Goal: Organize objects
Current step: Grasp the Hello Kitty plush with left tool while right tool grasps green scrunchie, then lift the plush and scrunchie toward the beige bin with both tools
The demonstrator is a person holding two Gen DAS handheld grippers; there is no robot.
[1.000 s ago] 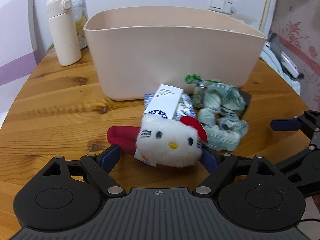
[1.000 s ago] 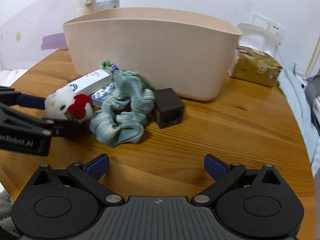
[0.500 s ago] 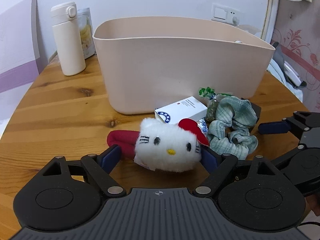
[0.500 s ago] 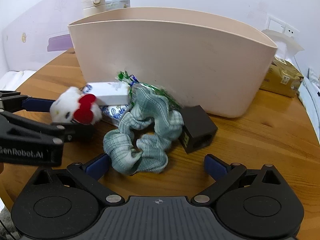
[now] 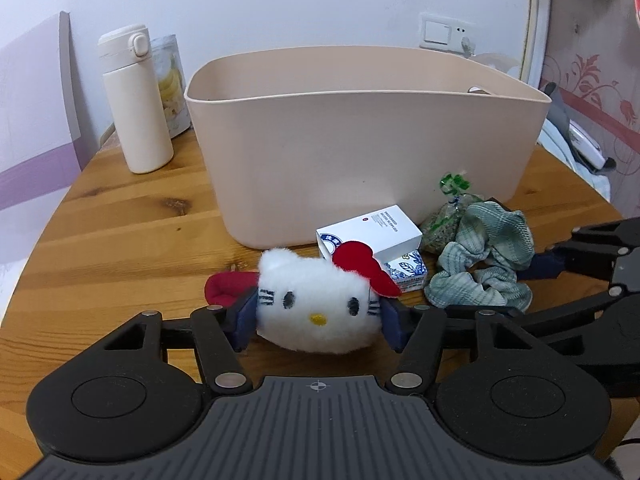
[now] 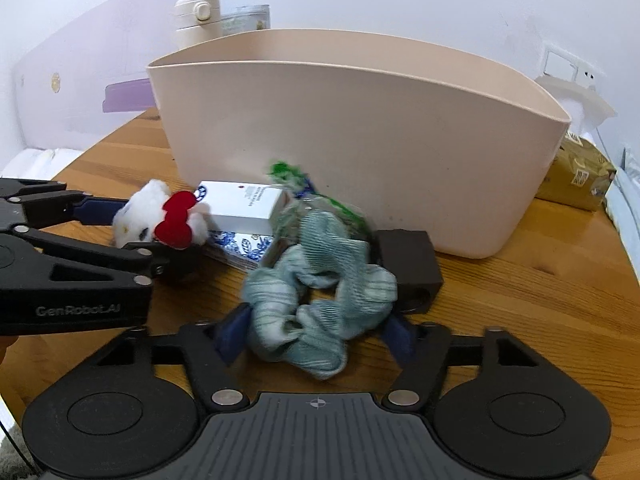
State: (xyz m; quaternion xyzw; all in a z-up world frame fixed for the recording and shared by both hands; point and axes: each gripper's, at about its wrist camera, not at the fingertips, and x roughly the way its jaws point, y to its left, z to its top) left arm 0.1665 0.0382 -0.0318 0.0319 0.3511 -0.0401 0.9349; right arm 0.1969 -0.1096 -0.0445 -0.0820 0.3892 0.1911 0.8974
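Left gripper (image 5: pixel 318 314) is pinching the white cat plush (image 5: pixel 318 308), which covers its fingertips. Right gripper (image 6: pixel 316 330) has its pads against both sides of the green scrunchie (image 6: pixel 320 308); a firm squeeze is hard to call, that part's blurry. At 12 o'clock sits the beige bin (image 6: pixel 360 140), insides hidden. The white box (image 5: pixel 370 232) is partly behind the plush.
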